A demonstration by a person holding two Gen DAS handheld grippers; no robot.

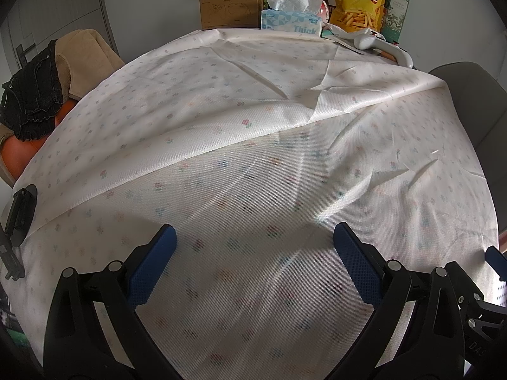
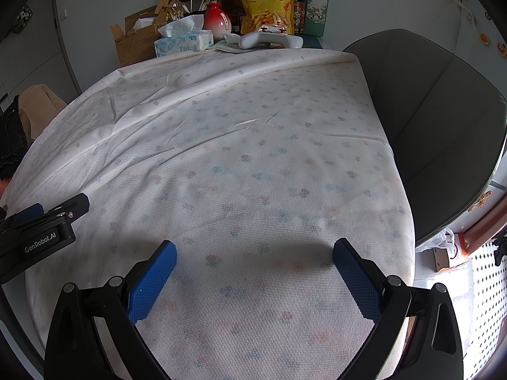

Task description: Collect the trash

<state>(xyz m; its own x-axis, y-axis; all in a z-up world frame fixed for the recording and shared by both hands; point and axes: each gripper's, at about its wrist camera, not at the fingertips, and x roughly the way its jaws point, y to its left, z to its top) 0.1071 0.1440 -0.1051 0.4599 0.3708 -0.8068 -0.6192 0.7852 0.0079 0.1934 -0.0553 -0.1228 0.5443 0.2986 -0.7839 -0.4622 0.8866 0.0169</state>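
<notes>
Left claw and right claw: both spread wide, carrying nothing, low over the flowered tablecloth. Trash: none evident on my worktop (far clutter only). Risk: pinching the loose cloth, dragging the tissue box along.

L tongs & R tongs: both spread wide, empty, side by side.
</notes>
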